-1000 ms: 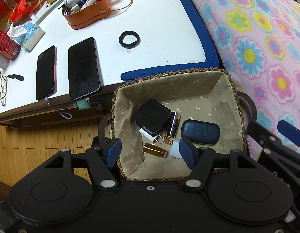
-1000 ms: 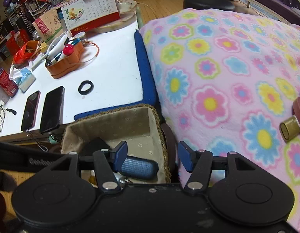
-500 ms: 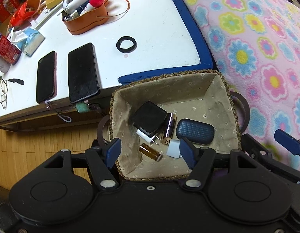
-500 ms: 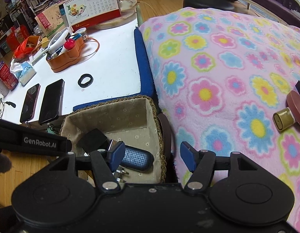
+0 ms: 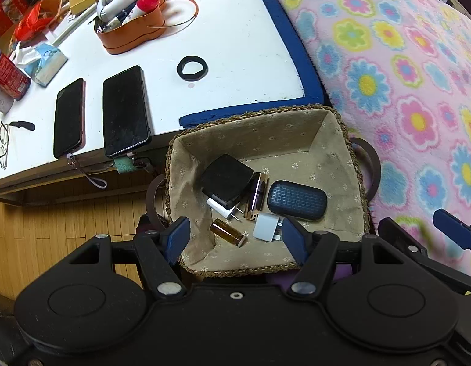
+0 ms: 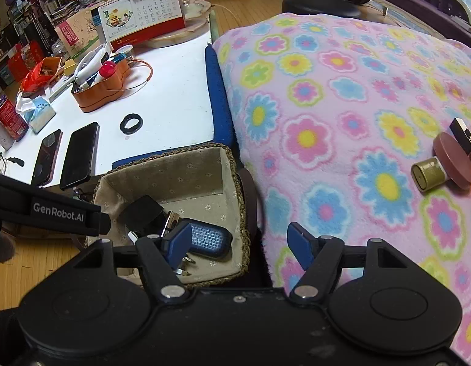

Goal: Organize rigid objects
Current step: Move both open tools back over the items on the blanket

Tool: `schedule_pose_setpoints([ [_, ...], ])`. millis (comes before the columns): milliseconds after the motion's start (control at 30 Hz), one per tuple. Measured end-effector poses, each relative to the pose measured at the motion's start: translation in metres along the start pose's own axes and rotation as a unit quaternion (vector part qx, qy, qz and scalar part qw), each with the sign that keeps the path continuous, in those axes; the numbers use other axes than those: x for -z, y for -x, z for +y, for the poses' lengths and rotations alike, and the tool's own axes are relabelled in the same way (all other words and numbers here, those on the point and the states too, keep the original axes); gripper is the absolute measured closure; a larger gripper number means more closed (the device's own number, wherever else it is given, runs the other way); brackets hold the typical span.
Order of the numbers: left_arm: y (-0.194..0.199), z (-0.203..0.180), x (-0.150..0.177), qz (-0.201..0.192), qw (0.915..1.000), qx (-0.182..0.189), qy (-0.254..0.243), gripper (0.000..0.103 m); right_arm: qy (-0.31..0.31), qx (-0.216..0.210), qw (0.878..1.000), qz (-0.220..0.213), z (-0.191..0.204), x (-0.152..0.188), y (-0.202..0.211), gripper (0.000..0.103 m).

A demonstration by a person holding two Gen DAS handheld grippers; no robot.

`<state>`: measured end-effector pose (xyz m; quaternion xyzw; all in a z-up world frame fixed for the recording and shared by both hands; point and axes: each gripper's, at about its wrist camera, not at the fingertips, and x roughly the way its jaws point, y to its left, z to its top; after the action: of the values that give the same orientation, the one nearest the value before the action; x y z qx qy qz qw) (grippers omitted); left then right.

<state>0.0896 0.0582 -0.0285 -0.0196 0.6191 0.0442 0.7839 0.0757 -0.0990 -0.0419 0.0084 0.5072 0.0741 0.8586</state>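
The fabric-lined wicker basket [image 5: 333, 140] sits wedged between the white counter [image 5: 235, 55] and the bed with its flowered pink blanket [image 5: 403, 70], and it already holds a little heap of hard things: a black square box [image 5: 226, 180] lying partly over a white plug adapter [image 5: 220, 209], a slim dark tube with gold trim [image 5: 257, 195] just beside them, a dark blue grid-patterned case [image 5: 296, 200] to the right, and nearer the front wall a small amber bottle [image 5: 226, 235] on its side next to a white cube charger [image 5: 266, 229]. The left gripper [image 5: 235, 238] hangs over the basket's near edge with its fingers spread wide and nothing between them. The right gripper [image 6: 238, 244] hovers over the gap between the basket's right wall and the blanket, its fingers likewise parted and empty. Well off to the right on the blanket lie a small gold-capped bottle [image 6: 429, 174] touching a round pinkish-brown compact [image 6: 453, 160], with a dark rectangular piece [image 6: 462, 135] just behind them. Out on the counter there is a black ring [image 5: 192, 68], two dark phones [image 5: 125, 109] lying side by side, and an orange organizer tray [image 5: 134, 36] stuffed with odds and ends.
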Motion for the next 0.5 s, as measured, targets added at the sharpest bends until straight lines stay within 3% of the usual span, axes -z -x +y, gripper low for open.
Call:
schedule_pose_setpoints([
  [500,0.005,-0.010,0.006,-0.026,0.9994,-0.001,-0.024,0.038,-0.016,0.023,1.000,-0.001,-0.019,0.015,0.005,0.028],
])
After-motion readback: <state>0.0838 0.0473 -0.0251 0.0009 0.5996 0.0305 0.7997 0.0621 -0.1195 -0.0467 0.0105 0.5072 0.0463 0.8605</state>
